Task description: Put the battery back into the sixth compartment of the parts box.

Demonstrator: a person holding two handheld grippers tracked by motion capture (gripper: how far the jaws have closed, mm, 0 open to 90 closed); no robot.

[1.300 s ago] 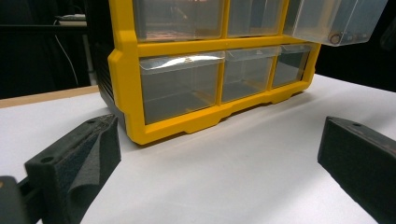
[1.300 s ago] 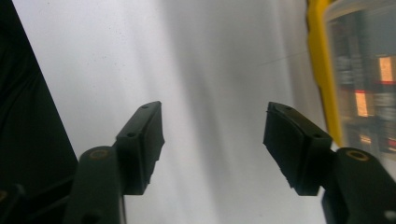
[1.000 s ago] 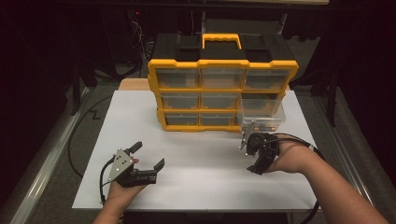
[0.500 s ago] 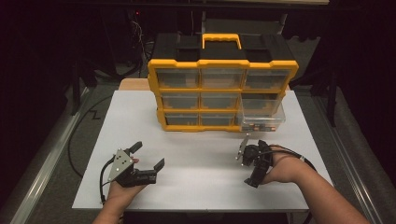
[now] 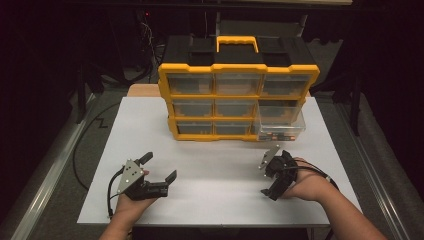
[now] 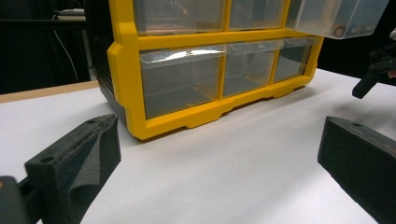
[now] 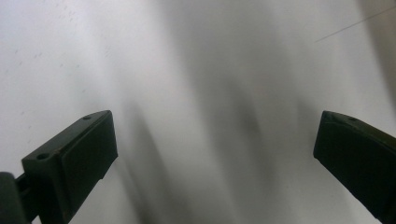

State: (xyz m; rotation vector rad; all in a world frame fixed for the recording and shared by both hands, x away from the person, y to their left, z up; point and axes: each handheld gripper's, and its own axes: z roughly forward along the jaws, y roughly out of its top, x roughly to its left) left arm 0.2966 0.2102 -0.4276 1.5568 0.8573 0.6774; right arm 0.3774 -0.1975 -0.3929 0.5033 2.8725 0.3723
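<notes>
A yellow drawer cabinet (image 5: 239,102) with a yellow carry handle (image 5: 238,43) on its black top stands in the upper middle of the high view, at the far part of a white table (image 5: 215,195). Its clear drawers sit in three rows, and one of them, the pulled-out drawer (image 5: 280,123) at the right end of the cabinet, juts forward over the table with small dark-and-metal pieces lying along its bottom; what they are I cannot tell. In the lower right of the high view the right gripper (image 5: 270,177) rests low over the white surface, below that drawer and apart from it, tipped so that its jaws face the tabletop. Its jaws have just been opening and now stand wide with nothing between them; the right gripper view shows only blurred white table between the two black pads (image 7: 88,154). In the lower left of the high view the left gripper (image 5: 159,170) sits in the person's hand, released too, its jaws spread and empty, aimed toward the cabinet. The left gripper view looks across the table at the cabinet's bottom row, with the pulled-out drawer in its upper right corner and the right gripper at the right edge.
</notes>
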